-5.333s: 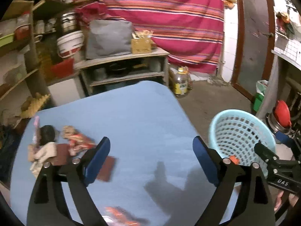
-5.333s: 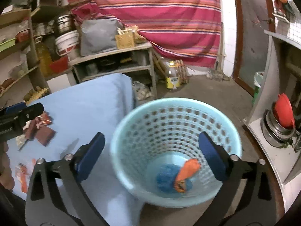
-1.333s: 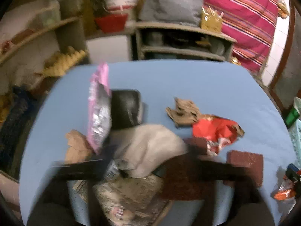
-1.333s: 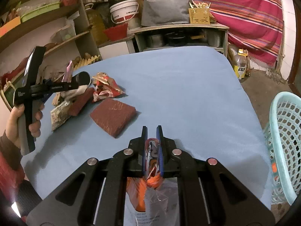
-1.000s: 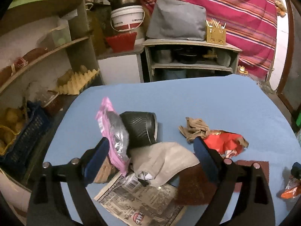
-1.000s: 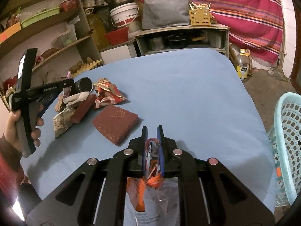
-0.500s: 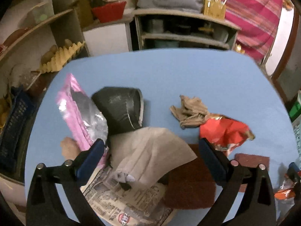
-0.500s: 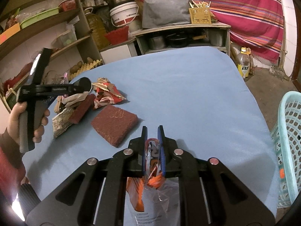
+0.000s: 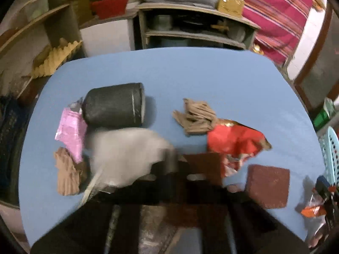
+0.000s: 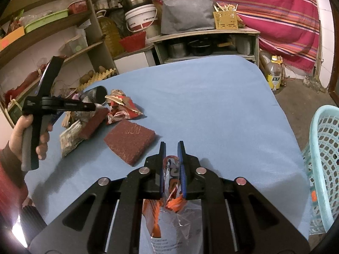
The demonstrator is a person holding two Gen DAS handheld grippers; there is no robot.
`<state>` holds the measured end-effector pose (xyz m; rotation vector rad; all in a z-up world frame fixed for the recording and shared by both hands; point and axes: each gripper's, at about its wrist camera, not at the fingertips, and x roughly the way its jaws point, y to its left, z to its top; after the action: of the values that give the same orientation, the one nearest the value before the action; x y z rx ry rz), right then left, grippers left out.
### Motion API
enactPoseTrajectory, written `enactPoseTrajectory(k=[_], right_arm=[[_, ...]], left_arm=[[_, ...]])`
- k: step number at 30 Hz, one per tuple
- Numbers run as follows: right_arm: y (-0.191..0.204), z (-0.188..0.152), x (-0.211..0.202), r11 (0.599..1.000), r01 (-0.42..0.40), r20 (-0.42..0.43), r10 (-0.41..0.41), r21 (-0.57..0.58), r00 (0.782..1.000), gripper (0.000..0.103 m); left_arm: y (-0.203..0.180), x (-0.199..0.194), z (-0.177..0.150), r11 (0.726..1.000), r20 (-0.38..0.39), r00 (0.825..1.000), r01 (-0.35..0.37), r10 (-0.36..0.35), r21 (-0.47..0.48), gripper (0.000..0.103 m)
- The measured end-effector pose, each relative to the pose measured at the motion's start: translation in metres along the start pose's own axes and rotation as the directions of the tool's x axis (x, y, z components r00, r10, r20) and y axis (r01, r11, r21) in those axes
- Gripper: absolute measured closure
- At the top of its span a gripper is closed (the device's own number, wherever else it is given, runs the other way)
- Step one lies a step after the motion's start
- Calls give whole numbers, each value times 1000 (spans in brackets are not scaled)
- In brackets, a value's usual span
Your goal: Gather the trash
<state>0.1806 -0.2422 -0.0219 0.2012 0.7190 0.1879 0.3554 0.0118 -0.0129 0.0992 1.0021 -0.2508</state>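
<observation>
While blurred, left gripper (image 9: 175, 169) hides newspaper (image 9: 152, 228).

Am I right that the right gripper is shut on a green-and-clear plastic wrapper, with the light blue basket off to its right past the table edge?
Not quite: the wrapper is orange and clear, not green. The right wrist view shows it pinched between the blue pads of the right gripper. The rest holds: the gripper is shut on it and the light blue basket stands to its right, beyond the table edge.
</observation>
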Motion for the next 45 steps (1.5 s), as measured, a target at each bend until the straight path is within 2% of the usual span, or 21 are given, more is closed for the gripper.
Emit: enactPoseTrajectory(k=[2,9,13,16,17,18,19,20,22,24,30,35,37,39,41,42,43,44,45], right_arm=[[0,2,-5,1000,-1,13,1,1,1000,90],[-5,7,-22,1000,-2,39,2,2,999,90],[-5,5,-21,1000,-9,37,9,5,999,90],[-7,3,-19,1000,-8,28,7,4,1000,90],[-7,3,-18,1000,-7,26,7,6,1000,90],[-7,3,-17,1000,-6,25,6,9,1000,90],[-9,3,-16,1000,-6,23,5,14,1000,90],[-9,2,-16,1000,-5,22,5,16,1000,90],[-10,2,-13,1000,-3,20,2,19,1000,90],[-10,1,-11,1000,-3,17,3,25,1000,90],[-5,1,-6,1000,-5,5,5,11,1000,90],[-4,0,-5,1000,-4,5,4,9,1000,90],[-4,0,-5,1000,-6,4,6,12,1000,90],[-3,1,-4,1000,-7,5,7,11,1000,90],[-2,1,-4,1000,-7,5,7,6,1000,90],[-2,1,-4,1000,-5,5,5,3,1000,90],[-2,1,-3,1000,-3,3,3,1,1000,90],[-3,1,-3,1000,-3,2,3,3,1000,90],[-4,0,-3,1000,-3,1,3,6,1000,90]], left_arm=[[-5,-8,1,1000,19,999,-28,27,14,103],[-3,-40,1,999,91,995,-34,35,-13,100],[12,-24,-3,997,46,998,-49,52,-58,100],[20,-8,-9,993,15,995,-93,95,-75,98],[22,-6,-12,992,13,994,-103,104,-78,82],[24,-3,-15,990,16,993,-117,118,-82,71],[25,-3,-17,989,29,991,-125,128,-83,38],[24,-7,-19,986,67,986,-146,152,-84,27],[23,-8,-20,986,84,984,-151,157,-67,27],[25,-4,-18,987,69,986,-145,149,-69,27],[50,-11,-15,979,78,990,-98,114,-178,27],[66,-22,-12,982,48,995,-81,91,-173,24],[67,-15,-18,982,27,992,-115,120,-152,24],[66,-3,-25,978,8,984,-179,181,-104,24],[67,6,-31,974,12,979,-202,204,-100,25],[69,7,-32,974,17,980,-197,200,-107,27],[71,8,-34,977,20,983,-178,182,-119,41],[73,9,-34,979,15,987,-157,160,-128,60],[75,10,-33,980,14,988,-151,154,-126,67]])
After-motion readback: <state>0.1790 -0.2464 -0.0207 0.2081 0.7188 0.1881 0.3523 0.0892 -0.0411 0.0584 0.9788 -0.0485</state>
